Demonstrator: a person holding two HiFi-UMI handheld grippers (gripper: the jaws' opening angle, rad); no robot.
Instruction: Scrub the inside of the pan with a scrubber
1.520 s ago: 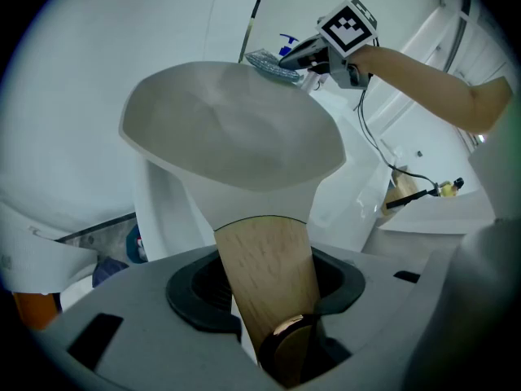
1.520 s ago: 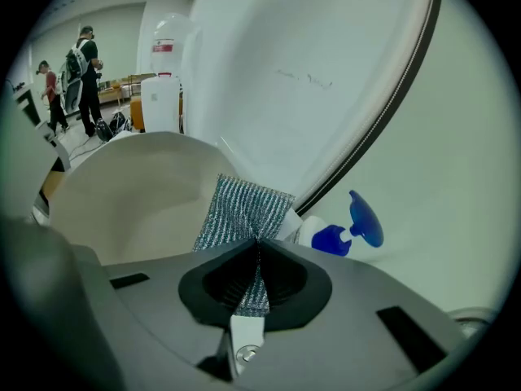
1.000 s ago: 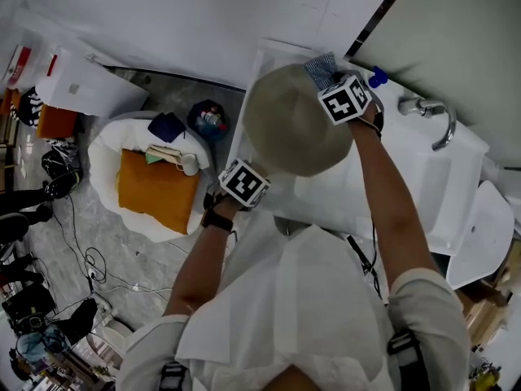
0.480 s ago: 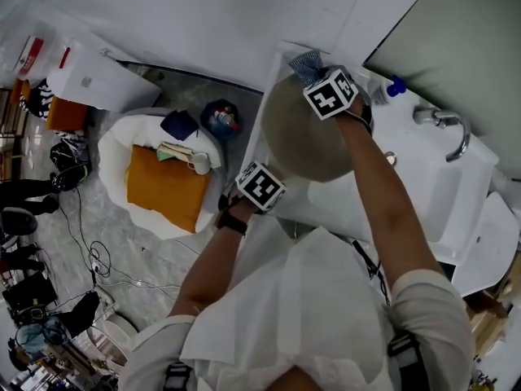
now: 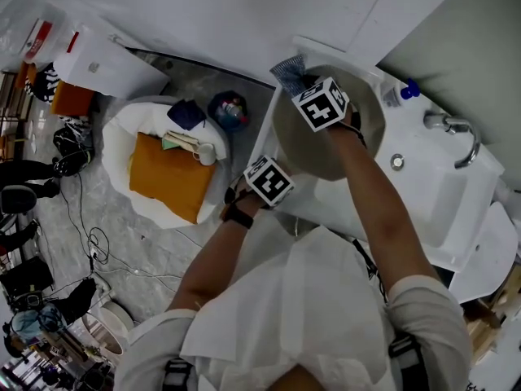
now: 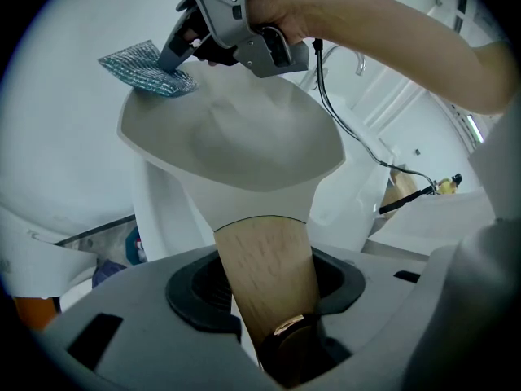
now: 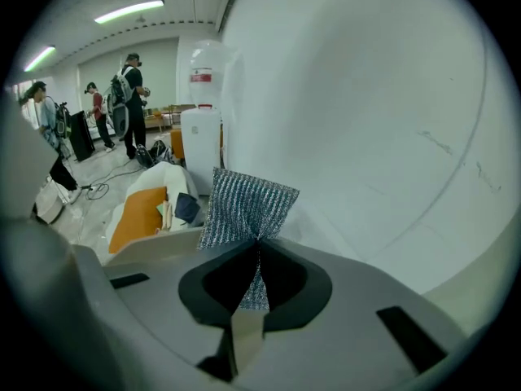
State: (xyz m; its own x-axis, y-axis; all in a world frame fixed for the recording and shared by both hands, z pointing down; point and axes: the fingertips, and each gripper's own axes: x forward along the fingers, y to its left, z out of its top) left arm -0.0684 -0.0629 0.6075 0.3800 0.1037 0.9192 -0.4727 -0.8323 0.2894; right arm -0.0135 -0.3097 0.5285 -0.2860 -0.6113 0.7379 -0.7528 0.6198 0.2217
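A beige-grey pan (image 5: 350, 141) is held tilted over the white sink (image 5: 423, 186). Its wooden handle (image 6: 264, 259) lies between the jaws of my left gripper (image 6: 269, 304), which is shut on it. In the head view my left gripper (image 5: 273, 177) is at the pan's near-left side. My right gripper (image 5: 306, 90) is shut on a blue-grey mesh scrubber (image 5: 289, 73), pinched at its middle (image 7: 244, 206). In the left gripper view the scrubber (image 6: 146, 68) rests on the pan's far-left rim, above the pan's bowl (image 6: 236, 137).
A faucet (image 5: 456, 133) and a drain (image 5: 396, 161) are at the sink's right. A blue-capped bottle (image 5: 403, 92) stands behind the pan. On the floor to the left lie a white cushion with an orange pad (image 5: 167, 177) and cables. A water dispenser (image 7: 202, 129) and people stand far off.
My right gripper has carried the scrubber leftward across the pan, from its upper right part to its far-left rim. The left gripper still holds the handle.
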